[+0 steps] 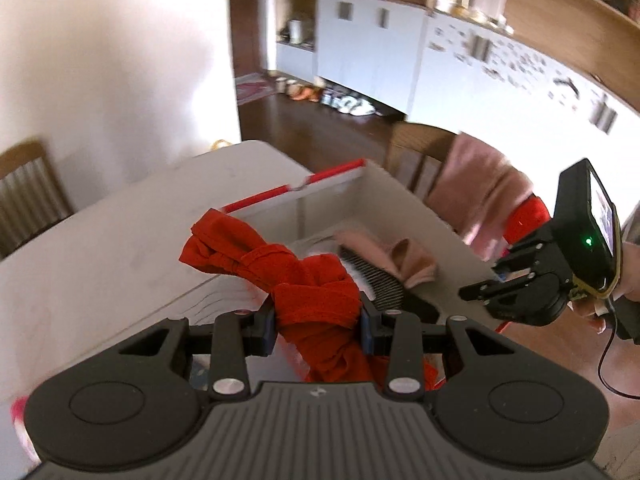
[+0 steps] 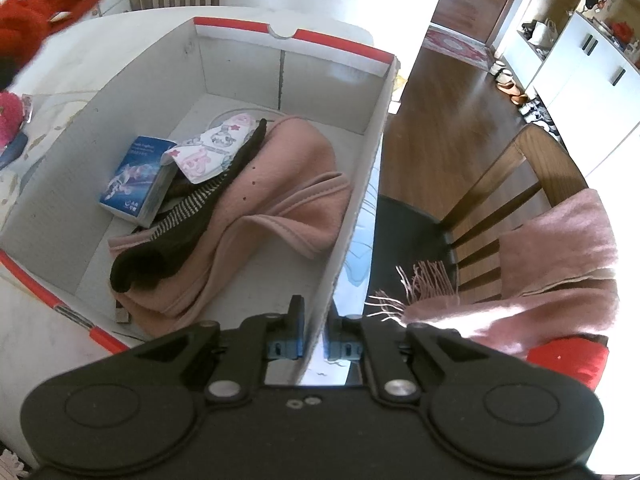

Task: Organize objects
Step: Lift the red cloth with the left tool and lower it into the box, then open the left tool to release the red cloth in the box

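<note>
My left gripper (image 1: 318,326) is shut on a knotted red cloth (image 1: 280,276), held above the near edge of a white cardboard box (image 1: 404,196) with a red rim. In the right wrist view the same red cloth (image 2: 36,12) shows at the top left. My right gripper (image 2: 314,344) is shut on the right wall of the box (image 2: 360,184), one pad inside and one outside. Inside lie a pink towel (image 2: 276,200), a dark striped sock (image 2: 188,216), a blue packet (image 2: 138,176) and a patterned white cloth (image 2: 216,150). The right gripper (image 1: 480,290) also appears at the right of the left wrist view.
The box stands on a white table (image 1: 100,248). A wooden chair (image 2: 516,184) draped with a pink scarf (image 2: 560,264) stands beside the table on the right. Another chair (image 1: 28,188) is at the far left. White cabinets (image 1: 368,48) line the back wall.
</note>
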